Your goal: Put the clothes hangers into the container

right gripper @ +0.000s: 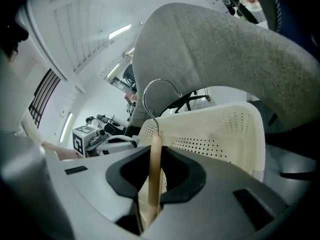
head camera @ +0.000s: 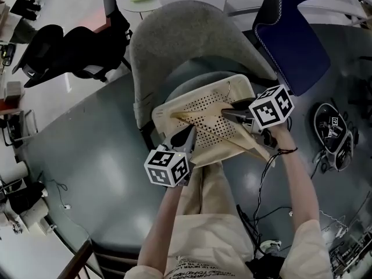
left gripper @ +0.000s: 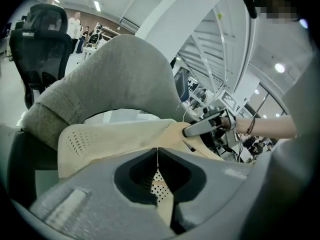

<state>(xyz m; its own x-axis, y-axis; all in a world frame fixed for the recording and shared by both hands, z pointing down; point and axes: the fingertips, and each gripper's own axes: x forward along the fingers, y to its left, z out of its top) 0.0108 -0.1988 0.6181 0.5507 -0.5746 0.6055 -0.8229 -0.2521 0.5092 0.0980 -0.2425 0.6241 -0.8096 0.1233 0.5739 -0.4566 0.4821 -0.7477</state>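
A cream perforated basket (head camera: 158, 114) rests on the seat of a grey chair (head camera: 174, 39). My right gripper (head camera: 225, 114) reaches over its far right corner, shut on the neck of a wooden hanger (head camera: 254, 145) whose arm slopes down over the basket's right rim. In the right gripper view the hanger (right gripper: 155, 149) stands between the jaws, its metal hook (right gripper: 150, 96) curving above. My left gripper (head camera: 192, 130) sits over the basket's near rim with its tips closed together (left gripper: 157, 159). A pale strip shows in the gap behind the tips; whether it is gripped is unclear.
A dark blue chair back (head camera: 290, 34) stands at the right, a black office chair (head camera: 64, 51) at the left. Cables (head camera: 261, 214) trail on the grey floor by my legs. A black device (head camera: 331, 132) lies at the far right.
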